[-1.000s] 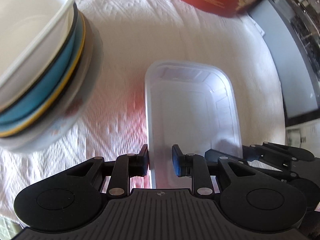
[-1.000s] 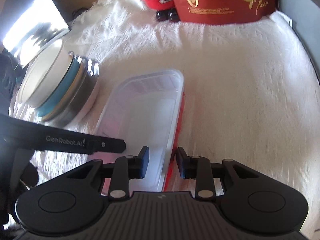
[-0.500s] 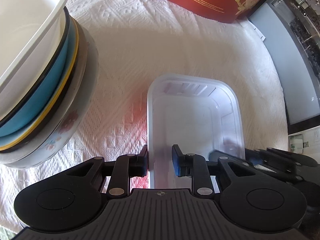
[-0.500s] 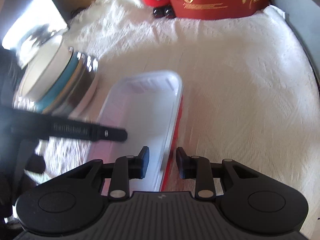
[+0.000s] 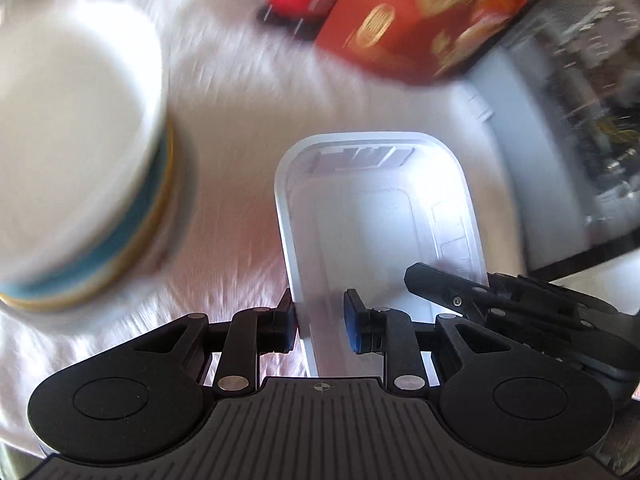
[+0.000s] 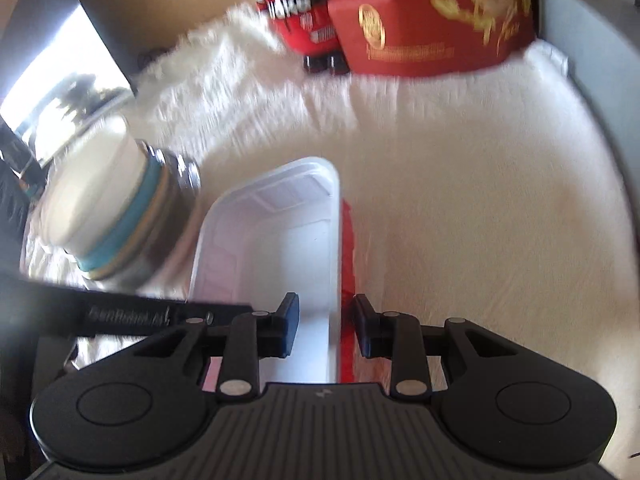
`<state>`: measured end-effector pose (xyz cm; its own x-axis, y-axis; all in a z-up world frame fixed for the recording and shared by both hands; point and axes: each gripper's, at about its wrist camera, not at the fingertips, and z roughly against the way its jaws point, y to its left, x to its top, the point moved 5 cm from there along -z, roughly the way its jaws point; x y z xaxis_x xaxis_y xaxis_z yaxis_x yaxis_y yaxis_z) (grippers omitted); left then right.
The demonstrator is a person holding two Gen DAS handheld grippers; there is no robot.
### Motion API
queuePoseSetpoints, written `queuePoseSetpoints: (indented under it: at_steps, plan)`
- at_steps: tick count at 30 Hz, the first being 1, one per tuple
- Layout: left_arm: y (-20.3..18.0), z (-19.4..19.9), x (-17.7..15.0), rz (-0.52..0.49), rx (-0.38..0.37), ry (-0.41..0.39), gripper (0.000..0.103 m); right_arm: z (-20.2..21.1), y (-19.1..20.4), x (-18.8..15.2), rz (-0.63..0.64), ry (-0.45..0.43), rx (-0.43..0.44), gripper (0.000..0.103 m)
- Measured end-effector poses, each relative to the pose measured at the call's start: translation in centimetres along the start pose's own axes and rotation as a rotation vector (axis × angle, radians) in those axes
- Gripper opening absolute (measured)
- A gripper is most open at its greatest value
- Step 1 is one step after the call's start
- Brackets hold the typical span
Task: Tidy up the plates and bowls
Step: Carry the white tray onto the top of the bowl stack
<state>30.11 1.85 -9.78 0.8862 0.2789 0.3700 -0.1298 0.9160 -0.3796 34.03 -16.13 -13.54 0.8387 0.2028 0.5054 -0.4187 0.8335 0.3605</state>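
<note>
A white rectangular plastic container (image 5: 380,216) sits between both grippers; it also shows in the right wrist view (image 6: 280,240), with a red base along its right side. My left gripper (image 5: 320,320) is shut on its left wall. My right gripper (image 6: 326,328) is shut on its right wall. A stack of bowls (image 5: 80,160), white on top, then blue and yellow-rimmed, stands to the left of the container; it also shows in the right wrist view (image 6: 112,208). Both views are blurred by motion.
A white textured cloth (image 6: 480,200) covers the table. A red gift box (image 6: 432,20) and a red toy figure (image 6: 292,12) stand at the far edge. A dark screen (image 5: 580,120) lies beyond the table's right edge.
Both grippers have lifted and tilted back with the container held between them, so the far red box and toy figure come more into view. The bowl stack now sits lower and farther away.
</note>
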Motion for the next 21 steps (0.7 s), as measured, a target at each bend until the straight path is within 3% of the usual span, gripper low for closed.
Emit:
queuePoseSetpoints:
  at_steps: [4, 10, 15, 21]
  plan:
    - [0.3, 5.9, 2.5, -0.033, -0.048, -0.109, 0.026, 4.4, 2.0, 2.1, -0.001, -0.121, 0.035, 0.029]
    - [6.0, 13.5, 6.4, 0.007, -0.061, -0.131, 0.026, 8.0, 8.5, 6.3, -0.010, -0.252, 0.159, 0.030]
    - [11.3, 15.2, 9.1, 0.045, -0.026, -0.129, 0.026, 6.1, 15.6, 8.5, 0.032, -0.245, 0.213, 0.030]
    - [16.1, 12.4, 9.1, 0.107, -0.014, -0.046, 0.026, 0.9, 19.1, 8.6, 0.002, -0.122, 0.191, 0.030]
